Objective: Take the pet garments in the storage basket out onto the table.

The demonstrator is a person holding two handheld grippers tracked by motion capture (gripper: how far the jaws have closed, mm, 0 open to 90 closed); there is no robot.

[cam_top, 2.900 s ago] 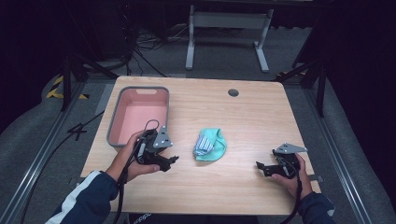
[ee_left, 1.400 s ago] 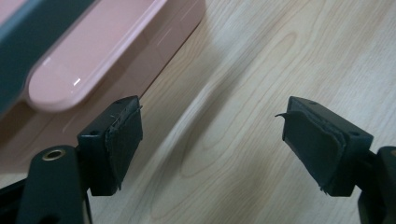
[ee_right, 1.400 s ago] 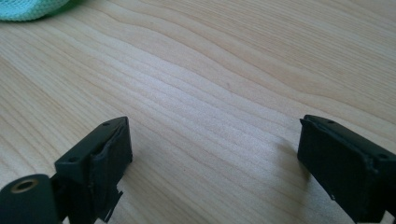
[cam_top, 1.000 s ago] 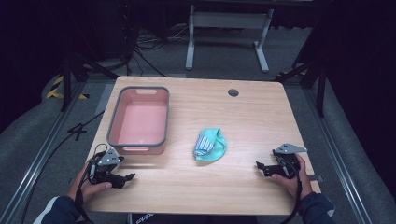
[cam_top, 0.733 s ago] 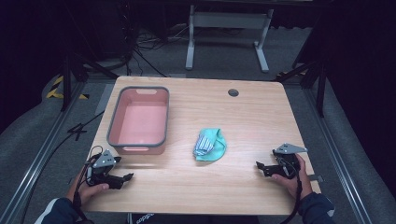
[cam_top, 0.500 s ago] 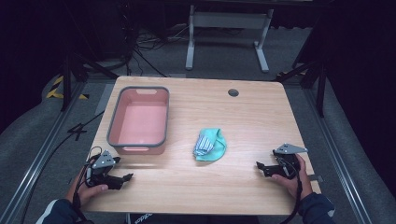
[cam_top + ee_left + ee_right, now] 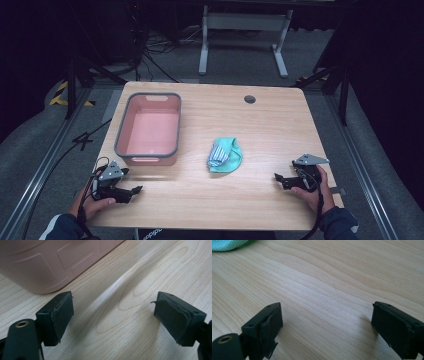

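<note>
Both of our hand-held grippers, left hand-held gripper (image 7: 134,190) and right hand-held gripper (image 7: 278,178), gape wide with nothing between their jaws, resting low at the near corners of the light wooden table (image 7: 280,125). The left one's jaws have just been opening. The crumpled mint-green and striped cloth (image 7: 225,154) lies mid-table beside the pink plastic bin with a grey rim (image 7: 148,129). We judge a shallow pinch could snag one layer, letting it unfold and drop short.

No legible text, label, brand or number appears in any view. White lettering at the bottom edge of the high view, below the desk (image 7: 260,125), is too small and cut off to read. Yellow-and-black hazard striping (image 7: 62,95) marks the floor at upper left.
</note>
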